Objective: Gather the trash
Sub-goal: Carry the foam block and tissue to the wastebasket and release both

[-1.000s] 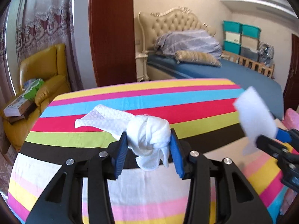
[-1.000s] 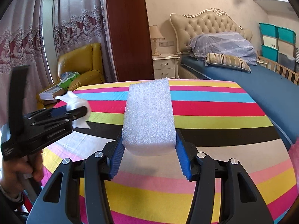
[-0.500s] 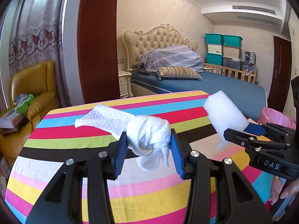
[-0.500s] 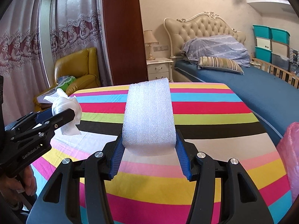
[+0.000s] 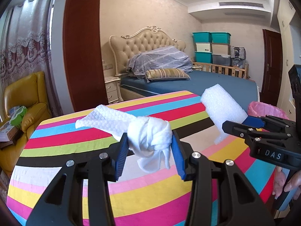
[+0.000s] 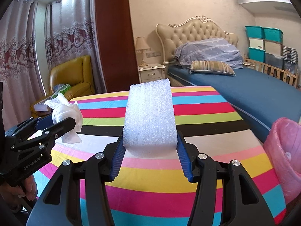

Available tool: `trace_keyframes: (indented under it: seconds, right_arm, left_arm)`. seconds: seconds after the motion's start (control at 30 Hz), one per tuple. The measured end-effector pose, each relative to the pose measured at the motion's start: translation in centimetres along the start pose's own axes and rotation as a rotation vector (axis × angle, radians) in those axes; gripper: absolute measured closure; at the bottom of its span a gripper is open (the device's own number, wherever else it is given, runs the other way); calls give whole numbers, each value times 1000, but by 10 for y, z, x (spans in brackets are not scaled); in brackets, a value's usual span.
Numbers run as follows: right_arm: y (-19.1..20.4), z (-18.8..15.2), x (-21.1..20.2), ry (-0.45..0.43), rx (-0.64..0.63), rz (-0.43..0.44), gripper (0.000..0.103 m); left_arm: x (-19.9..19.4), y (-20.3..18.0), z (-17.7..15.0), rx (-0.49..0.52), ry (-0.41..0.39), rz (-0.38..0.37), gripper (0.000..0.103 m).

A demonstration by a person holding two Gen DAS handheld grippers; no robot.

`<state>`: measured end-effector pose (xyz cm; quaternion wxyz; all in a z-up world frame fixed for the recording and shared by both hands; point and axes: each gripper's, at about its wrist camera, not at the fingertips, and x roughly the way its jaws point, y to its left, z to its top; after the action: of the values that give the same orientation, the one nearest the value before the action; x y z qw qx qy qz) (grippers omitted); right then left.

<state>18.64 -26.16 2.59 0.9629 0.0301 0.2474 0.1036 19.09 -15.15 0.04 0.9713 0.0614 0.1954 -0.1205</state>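
left wrist view: left tool (image 5: 148,150) clenched on knotted tissue (image 5: 150,137), above striped table (image 5: 65,150).
tissue: light, limp; grip the knot.
right tool (image 6: 150,156): clenched on foam block (image 6: 150,116), airy, squashy; hold its base.
bin (image 6: 284,150): rightmost.

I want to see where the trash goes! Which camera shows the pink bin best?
The right wrist view: the pink bin looms large at the right edge, with its inside visible. The left wrist view shows only its rim behind the right gripper.
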Motion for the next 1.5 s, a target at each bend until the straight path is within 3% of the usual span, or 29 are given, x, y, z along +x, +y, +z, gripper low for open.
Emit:
trace_keyframes:
  seconds: [0.5, 1.0, 1.23, 1.5]
  right_arm:
    - [-58, -8, -45, -34, 45, -110, 53]
    - [-127, -18, -87, -74, 108, -260, 53]
    - [-173, -28, -115, -83, 138, -352, 53]
    - [-237, -34, -141, -92, 177, -444, 53]
  left_arm:
    - [5, -73, 22, 94, -11, -163, 60]
    - [25, -174, 41, 211, -9, -330, 60]
    - [43, -224, 49, 255, -13, -403, 60]
    - [79, -287, 79, 238, 1, -524, 60]
